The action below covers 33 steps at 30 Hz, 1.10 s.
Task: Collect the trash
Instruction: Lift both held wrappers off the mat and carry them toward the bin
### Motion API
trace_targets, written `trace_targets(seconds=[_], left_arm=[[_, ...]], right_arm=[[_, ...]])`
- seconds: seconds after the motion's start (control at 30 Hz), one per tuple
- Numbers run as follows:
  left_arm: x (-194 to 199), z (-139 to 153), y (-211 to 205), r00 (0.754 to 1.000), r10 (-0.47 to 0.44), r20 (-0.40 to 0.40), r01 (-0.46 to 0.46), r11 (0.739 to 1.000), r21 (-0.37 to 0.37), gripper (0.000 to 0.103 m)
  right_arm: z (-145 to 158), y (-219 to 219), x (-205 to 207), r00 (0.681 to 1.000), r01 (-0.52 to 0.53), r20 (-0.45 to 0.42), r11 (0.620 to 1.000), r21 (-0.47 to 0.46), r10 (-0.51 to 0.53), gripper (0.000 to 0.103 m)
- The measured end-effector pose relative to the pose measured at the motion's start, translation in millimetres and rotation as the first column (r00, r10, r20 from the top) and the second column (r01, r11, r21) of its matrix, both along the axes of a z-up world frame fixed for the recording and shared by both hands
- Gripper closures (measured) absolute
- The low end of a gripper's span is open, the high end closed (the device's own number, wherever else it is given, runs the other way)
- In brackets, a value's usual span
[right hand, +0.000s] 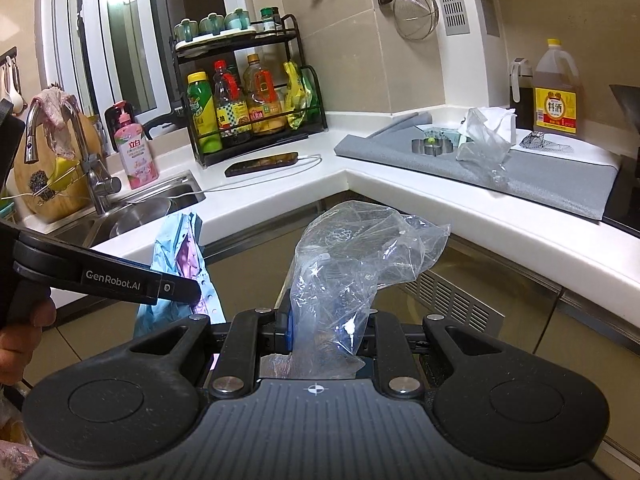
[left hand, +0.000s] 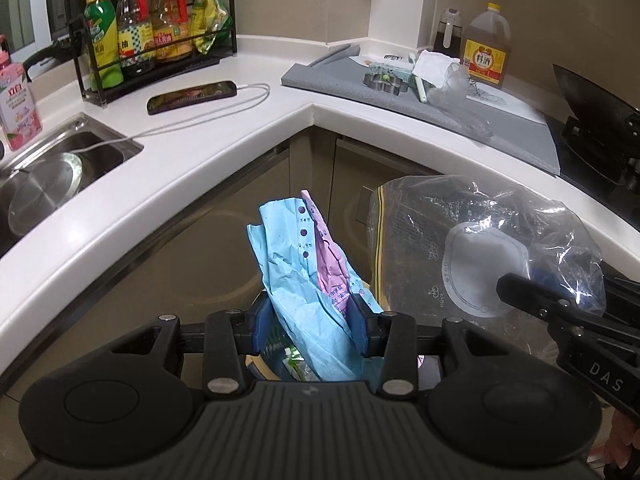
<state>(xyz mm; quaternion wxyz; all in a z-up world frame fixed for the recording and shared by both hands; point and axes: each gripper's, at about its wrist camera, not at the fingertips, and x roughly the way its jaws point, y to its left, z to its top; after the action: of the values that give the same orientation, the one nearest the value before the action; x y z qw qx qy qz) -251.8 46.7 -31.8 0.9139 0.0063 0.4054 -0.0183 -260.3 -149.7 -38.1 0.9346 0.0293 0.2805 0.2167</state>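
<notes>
Currently the left hand-held gripper (left hand: 310,326) is clamped on crumpled blue and pink paper (left hand: 304,276) at lower centre above a partly hidden bin, the right hand-held gripper (right hand: 330,330) on a clear plastic bag (right hand: 352,264); light trash could be snagged on pads and dropped outside.

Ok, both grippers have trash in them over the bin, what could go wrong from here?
1. The left gripper pinches only the lower part of the crumpled blue and pink paper; let go off-centre, it could miss the bin below.
2. The clear plastic bag in the right gripper is light and may cling to the pads.
</notes>
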Motion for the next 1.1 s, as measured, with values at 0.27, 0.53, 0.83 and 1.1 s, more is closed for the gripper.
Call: trace_targets(seconds=[0.27, 0.53, 0.83, 1.1], left_arm=[[-3, -4, 3, 1.000, 0.015, -0.010, -0.015, 1.000, -0.013, 0.058], [-3, -7, 3, 1.000, 0.019, -0.020, -0.020, 1.000, -0.018, 0.058], [-3, -9, 2, 1.000, 0.015, -0.023, -0.015, 1.000, -0.016, 0.058], [-1, -12, 1, 0.999, 0.015, -0.032, -0.016, 1.000, -0.015, 0.058]], right_arm=[[-1, 2, 1, 1.000, -0.007, -0.009, 1.000, -0.004, 0.007, 0.082], [-2, 4, 1, 1.000, -0.012, -0.015, 1.000, -0.007, 0.012, 0.082], [-2, 5, 3, 1.000, -0.016, -0.020, 1.000, -0.010, 0.015, 0.082], [-5, 6, 4, 0.999, -0.018, -0.029, 1.000, -0.010, 0.018, 0.082]])
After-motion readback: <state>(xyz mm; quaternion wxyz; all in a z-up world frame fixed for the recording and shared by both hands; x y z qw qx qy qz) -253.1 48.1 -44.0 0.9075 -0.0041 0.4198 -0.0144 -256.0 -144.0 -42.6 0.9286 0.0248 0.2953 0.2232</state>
